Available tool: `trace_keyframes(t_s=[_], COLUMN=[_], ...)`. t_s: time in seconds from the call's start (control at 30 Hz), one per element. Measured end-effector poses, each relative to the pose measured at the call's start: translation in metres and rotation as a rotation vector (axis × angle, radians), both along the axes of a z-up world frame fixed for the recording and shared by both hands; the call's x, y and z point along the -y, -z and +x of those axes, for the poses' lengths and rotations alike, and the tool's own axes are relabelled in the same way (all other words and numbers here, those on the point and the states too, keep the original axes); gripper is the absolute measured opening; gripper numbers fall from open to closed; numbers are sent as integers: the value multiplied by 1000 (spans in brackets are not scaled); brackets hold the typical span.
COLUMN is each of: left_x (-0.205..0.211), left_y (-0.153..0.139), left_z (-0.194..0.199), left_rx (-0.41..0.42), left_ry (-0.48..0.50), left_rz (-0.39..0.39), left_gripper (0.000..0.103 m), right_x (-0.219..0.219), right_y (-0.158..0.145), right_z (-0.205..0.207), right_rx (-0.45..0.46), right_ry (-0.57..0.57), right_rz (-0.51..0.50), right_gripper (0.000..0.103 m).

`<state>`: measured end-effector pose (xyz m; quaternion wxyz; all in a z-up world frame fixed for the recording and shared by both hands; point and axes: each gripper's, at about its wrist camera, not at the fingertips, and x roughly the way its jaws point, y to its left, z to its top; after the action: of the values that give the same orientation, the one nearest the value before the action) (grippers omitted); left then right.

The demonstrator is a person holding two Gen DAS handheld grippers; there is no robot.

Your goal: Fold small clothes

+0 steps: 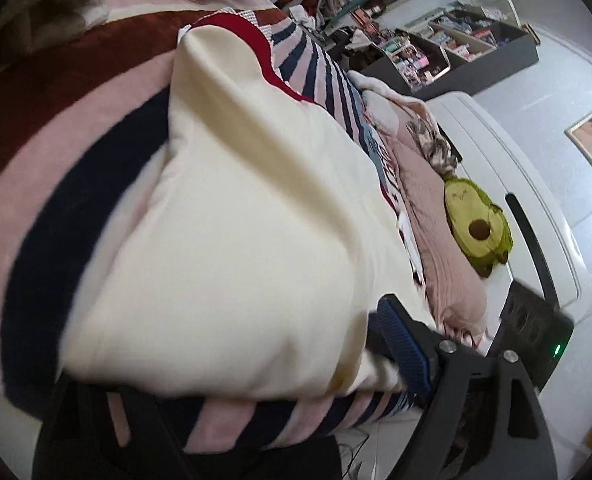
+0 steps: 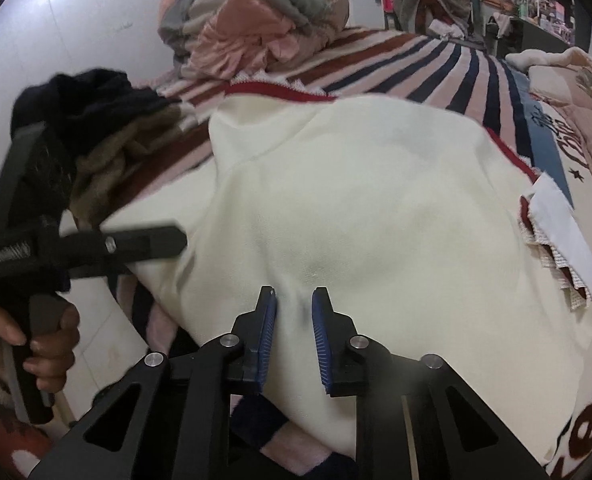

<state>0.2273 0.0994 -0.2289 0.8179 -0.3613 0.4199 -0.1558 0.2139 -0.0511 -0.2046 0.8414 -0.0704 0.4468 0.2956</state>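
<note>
A cream garment with a red-trimmed edge (image 2: 356, 200) lies spread on the striped bedspread; it also fills the left wrist view (image 1: 235, 220). My right gripper (image 2: 293, 300) rests on its near edge, its blue-padded jaws a little apart with a pinched ridge of cloth between them. My left gripper (image 2: 167, 240) reaches in from the left at the garment's left edge, held by a hand (image 2: 43, 344). In the left wrist view only its right blue pad (image 1: 400, 344) shows; the cloth hides the other finger.
A pile of dark and brown clothes (image 2: 95, 128) lies at the left. A heap of pink and grey clothes (image 2: 247, 28) sits at the far end of the bed. A pink blanket (image 1: 436, 216) and an avocado plush (image 1: 476, 220) lie to the right. Shelves (image 1: 456, 48) stand beyond.
</note>
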Motion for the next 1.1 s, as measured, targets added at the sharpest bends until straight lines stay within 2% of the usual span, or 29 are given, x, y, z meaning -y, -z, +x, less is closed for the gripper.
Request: trace_keyframes(t_s=[0.07, 0.13, 0.17, 0.23, 0.33, 0.4, 0.47, 0.57, 0.63, 0.77, 0.87, 0.97, 1.1], left_x=[2, 5, 7, 11, 24, 38, 55, 90, 109, 160, 198, 240, 261], left_y=[-2, -5, -8, -15, -38, -58, -79, -109, -121, -133, -124, -96, -57], left_z=[8, 18, 23, 31, 36, 36, 34, 32, 29, 27, 26, 26, 31], left_rx=[12, 28, 35, 52, 129, 197, 272, 391, 445, 513, 509, 453, 336], left_ry=[-23, -36, -34, -29, 0, 26, 59, 138, 192, 360, 482, 607, 671], left_rz=[23, 68, 72, 93, 203, 275, 374, 534, 589, 649, 655, 656, 567], left_gripper=[78, 54, 48, 20, 11, 10, 9, 9, 9, 9, 9, 9, 12], right_x=[0, 3, 6, 10, 18, 26, 43, 70, 93, 140, 168, 186, 206], right_y=[7, 11, 13, 12, 11, 9, 1, -11, -19, -29, -30, -29, -31], right_z=[1, 1, 1, 1, -2, -3, -6, -12, -16, -24, -29, -32, -38], right_rx=[-17, -31, -39, -46, -56, -63, -63, -23, 2, 33, 40, 42, 48], right_ry=[-3, 6, 14, 24, 32, 40, 65, 123, 164, 251, 309, 357, 402], right_rz=[-12, -2, 12, 39, 77, 113, 171, 193, 203, 210, 213, 212, 200], right_gripper=[14, 14, 14, 14, 14, 15, 15, 15, 16, 16, 16, 16, 16])
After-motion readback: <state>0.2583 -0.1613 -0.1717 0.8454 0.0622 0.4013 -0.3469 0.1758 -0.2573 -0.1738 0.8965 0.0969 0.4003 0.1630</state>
